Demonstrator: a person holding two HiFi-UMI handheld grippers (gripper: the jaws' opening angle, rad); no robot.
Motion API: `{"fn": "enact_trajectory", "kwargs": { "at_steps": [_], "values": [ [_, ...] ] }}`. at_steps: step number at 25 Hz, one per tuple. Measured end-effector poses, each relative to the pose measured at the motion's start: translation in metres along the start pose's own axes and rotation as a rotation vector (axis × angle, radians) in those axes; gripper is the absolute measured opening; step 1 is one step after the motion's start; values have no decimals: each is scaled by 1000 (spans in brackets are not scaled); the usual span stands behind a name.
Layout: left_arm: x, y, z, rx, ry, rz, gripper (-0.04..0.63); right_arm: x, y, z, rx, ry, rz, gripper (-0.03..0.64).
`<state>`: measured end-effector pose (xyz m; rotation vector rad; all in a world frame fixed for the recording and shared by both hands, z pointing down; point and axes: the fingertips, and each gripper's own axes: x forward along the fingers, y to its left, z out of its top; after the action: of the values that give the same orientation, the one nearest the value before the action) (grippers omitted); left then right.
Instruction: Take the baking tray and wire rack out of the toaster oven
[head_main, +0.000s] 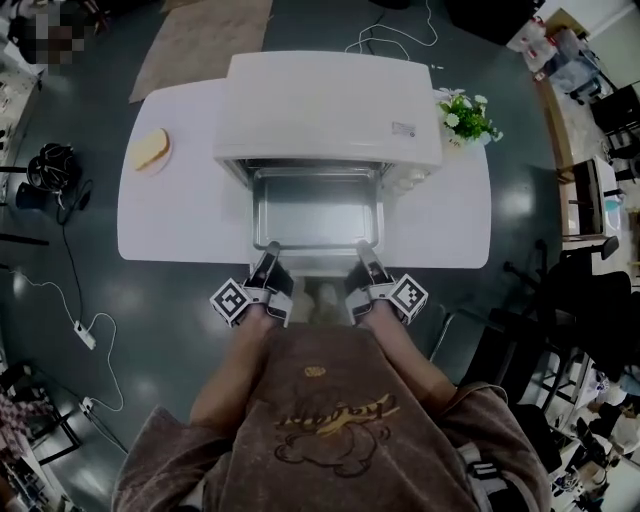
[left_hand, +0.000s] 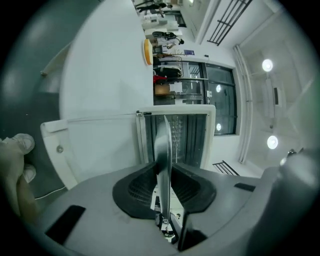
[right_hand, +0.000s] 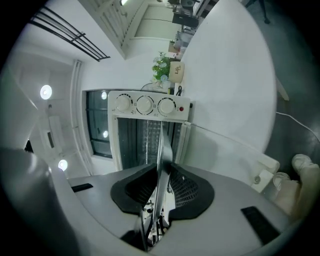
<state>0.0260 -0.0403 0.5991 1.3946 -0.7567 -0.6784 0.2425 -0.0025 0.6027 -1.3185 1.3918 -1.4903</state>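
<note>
Head view: the baking tray (head_main: 318, 205) sits half inside the open front of the white toaster oven (head_main: 325, 105), with its near half projecting over the lowered oven door (head_main: 320, 266). The left gripper (head_main: 268, 250) meets the near rim of the tray at its left corner, and the right gripper (head_main: 366, 248) meets the same rim at its right corner. The oven stands at the middle of the white bench (head_main: 170, 215). A slice of bread (head_main: 152, 150) lies on the bench well to the left of the oven, and a small pot of flowers (head_main: 463, 117) stands just beside its right rear corner. Neither is near the tray. Nothing lies between the tray and the person.

Left gripper view: the picture is rolled on its side. Both pads of the left gripper press on the tray rim (left_hand: 163, 142), which shows edge-on as a thin metal sheet running from the gripper into the dark oven cavity. The open door (left_hand: 100, 145) spreads out to the left of the tray, and the bread (left_hand: 147, 51) shows further off on the bench.

Right gripper view: this picture is also rolled. The right gripper pinches the tray rim (right_hand: 163, 145) between both pads in the same manner. Three control knobs (right_hand: 145, 105) sit in a row beside the cavity, with the flowers (right_hand: 162, 65) beyond them. The door extends toward the right, and the person's shoes (right_hand: 300, 170) show at the right edge.
</note>
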Motion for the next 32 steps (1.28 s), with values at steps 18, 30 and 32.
{"fn": "enact_trajectory", "kwargs": {
  "at_steps": [18,30,32],
  "values": [
    [-152,-10,40,-6,-250,-10,72,-19,20,-126,-113,362,62,77],
    [-231,8,167,1,-385,28,74,52,33,-266,-63,507,41,80],
    [-237,14,186,-12,-389,38,74,66,37,-284,-59,507,47,80]
  ]
}}
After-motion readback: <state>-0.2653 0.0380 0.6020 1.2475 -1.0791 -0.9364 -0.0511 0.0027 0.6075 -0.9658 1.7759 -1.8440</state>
